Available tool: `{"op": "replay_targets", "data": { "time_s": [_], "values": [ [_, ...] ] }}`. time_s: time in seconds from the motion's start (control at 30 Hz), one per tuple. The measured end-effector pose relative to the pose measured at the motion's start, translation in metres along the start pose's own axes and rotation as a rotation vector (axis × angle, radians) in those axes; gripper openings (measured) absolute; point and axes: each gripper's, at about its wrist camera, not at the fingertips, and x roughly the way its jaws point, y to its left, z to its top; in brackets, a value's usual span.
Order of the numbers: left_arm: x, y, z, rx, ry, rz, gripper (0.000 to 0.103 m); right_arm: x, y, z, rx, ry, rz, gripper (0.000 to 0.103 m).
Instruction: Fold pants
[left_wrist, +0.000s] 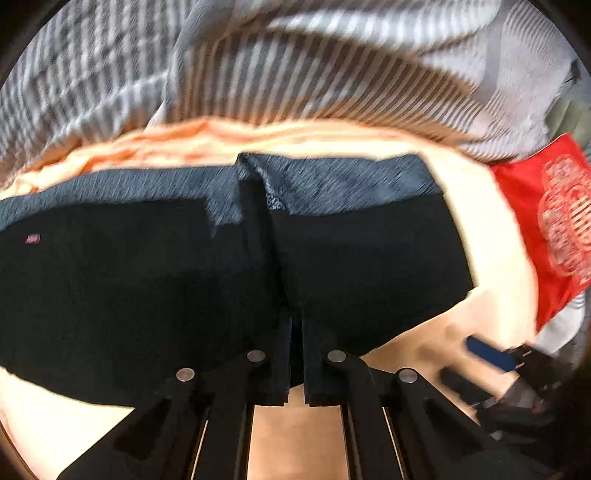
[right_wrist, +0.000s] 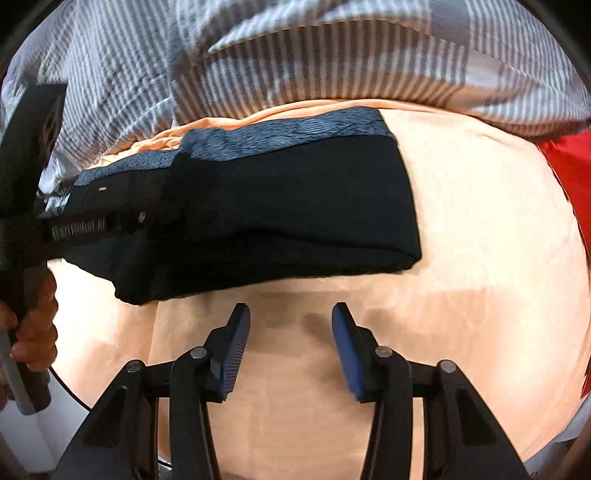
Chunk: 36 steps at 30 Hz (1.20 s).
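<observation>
Two grippers over folded black pants (right_wrist: 280, 206) on a peach sheet (right_wrist: 461, 240).
A striped duvet (right_wrist: 295, 55) crowds the far edge, a red cushion (left_wrist: 546, 221) lies rightward; left gripper (left_wrist: 295, 332) pinches the pants' near edge, right gripper (right_wrist: 290, 314) hovers parted, empty, both angled steeply down.

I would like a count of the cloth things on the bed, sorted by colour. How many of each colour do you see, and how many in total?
Dark navy pants: 1
Peach bed sheet: 1
Grey-and-white striped blanket: 1
Red cloth with a white pattern: 1
Total: 4
</observation>
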Motion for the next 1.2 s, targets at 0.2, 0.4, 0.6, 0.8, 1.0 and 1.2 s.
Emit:
{"op": "replay_targets", "data": {
  "time_s": [0.2, 0.4, 0.6, 0.8, 1.0, 1.2],
  "values": [
    [0.015, 0.005, -0.01, 0.016, 0.009, 0.031, 0.006, -0.001, -0.011, -0.004, 0.04, 0.018, 0.009, 0.05],
    [-0.017, 0.008, -0.008, 0.003, -0.005, 0.095, 0.006, -0.01, -0.025, 0.0, 0.077, -0.008, 0.01, 0.05],
    [-0.044, -0.005, 0.026, -0.014, -0.105, 0.058, 0.006, -0.018, -0.043, 0.021, 0.116, -0.059, 0.004, 0.05],
    [-0.005, -0.026, 0.058, -0.033, -0.1, 0.13, 0.006, -0.017, -0.055, 0.042, 0.148, -0.077, 0.005, 0.05],
    [0.029, 0.0, 0.055, -0.127, -0.036, 0.177, 0.006, -0.012, -0.059, 0.054, 0.167, -0.069, 0.016, 0.05],
    [0.038, 0.012, 0.041, -0.105, -0.008, 0.211, 0.007, -0.004, -0.053, 0.062, 0.178, -0.066, 0.046, 0.05]
  ]
}}
